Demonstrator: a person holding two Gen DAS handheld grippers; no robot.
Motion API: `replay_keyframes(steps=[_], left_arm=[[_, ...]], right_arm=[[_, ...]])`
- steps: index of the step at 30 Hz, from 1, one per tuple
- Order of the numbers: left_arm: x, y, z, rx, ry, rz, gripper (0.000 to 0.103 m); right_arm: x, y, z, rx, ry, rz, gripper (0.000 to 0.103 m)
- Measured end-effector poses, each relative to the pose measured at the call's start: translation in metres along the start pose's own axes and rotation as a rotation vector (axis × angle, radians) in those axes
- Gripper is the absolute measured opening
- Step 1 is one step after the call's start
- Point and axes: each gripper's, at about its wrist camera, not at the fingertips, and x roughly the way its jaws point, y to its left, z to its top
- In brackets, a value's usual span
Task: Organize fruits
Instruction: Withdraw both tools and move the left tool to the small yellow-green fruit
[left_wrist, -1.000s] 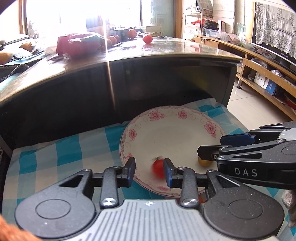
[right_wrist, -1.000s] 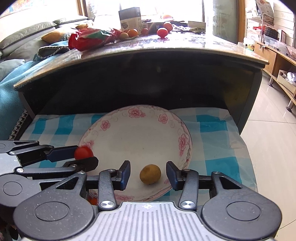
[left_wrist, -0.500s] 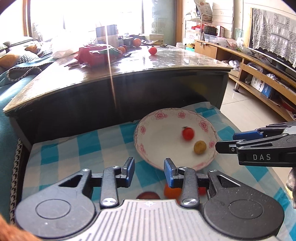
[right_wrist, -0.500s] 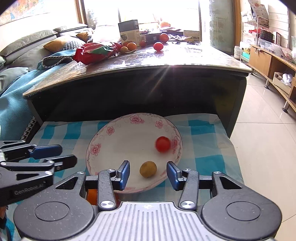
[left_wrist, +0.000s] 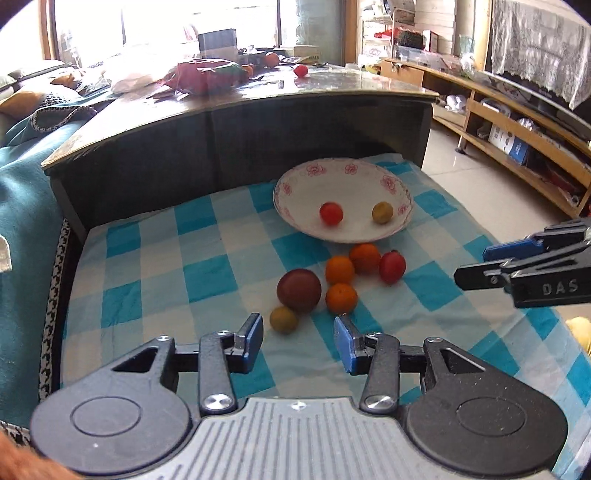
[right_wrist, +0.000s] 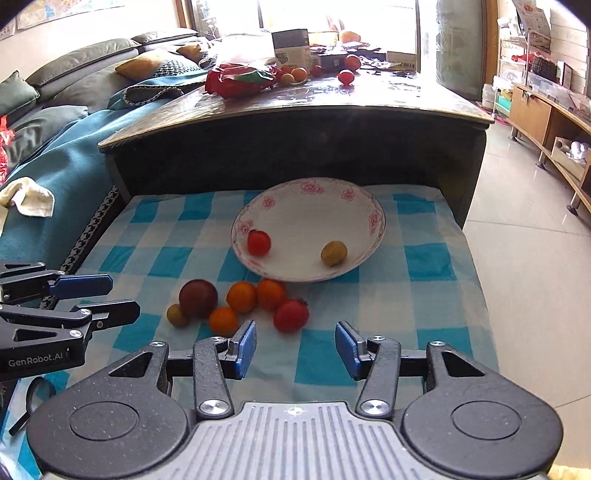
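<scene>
left gripper (left_wrist: 298, 341): jaws opening, nothing between | right gripper (right_wrist: 295, 345): jaws opening, empty | plate (right_wrist: 364, 206): held tomato (right_wrist: 258, 242) and small yellow fruit (right_wrist: 333, 253) | six fruits (right_wrist: 236, 301): on checked cloth (right_wrist: 424, 258)

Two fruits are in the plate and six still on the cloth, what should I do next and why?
Probably bring the left gripper, empty with jaws opening, forward onto the small yellow-green fruit: it lies nearest its fingertips, still outside the plate.
</scene>
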Motion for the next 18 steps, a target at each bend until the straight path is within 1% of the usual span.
replay_keyframes(steps=[2,5,7,12,18], left_arm=[[0.005,-0.001,-0.006,0.042,-0.001,0.027,0.052],[0.014,0.003,-0.009,0.044,0.001,0.023,0.052],[0.024,0.005,-0.008,0.046,0.008,0.032,0.052],[0.051,0.006,-0.008,0.05,0.033,0.012,0.052],[0.078,-0.001,-0.009,0.091,0.06,0.005,0.051]], right_arm=[[-0.002,0.004,-0.006,-0.01,0.006,-0.001,0.043],[0.003,0.007,-0.01,-0.029,0.016,-0.003,0.043],[0.01,0.006,-0.011,-0.02,0.03,0.002,0.043],[0.025,0.009,-0.011,-0.012,0.057,0.036,0.043],[0.039,0.023,-0.01,-0.046,0.084,0.078,0.043]])
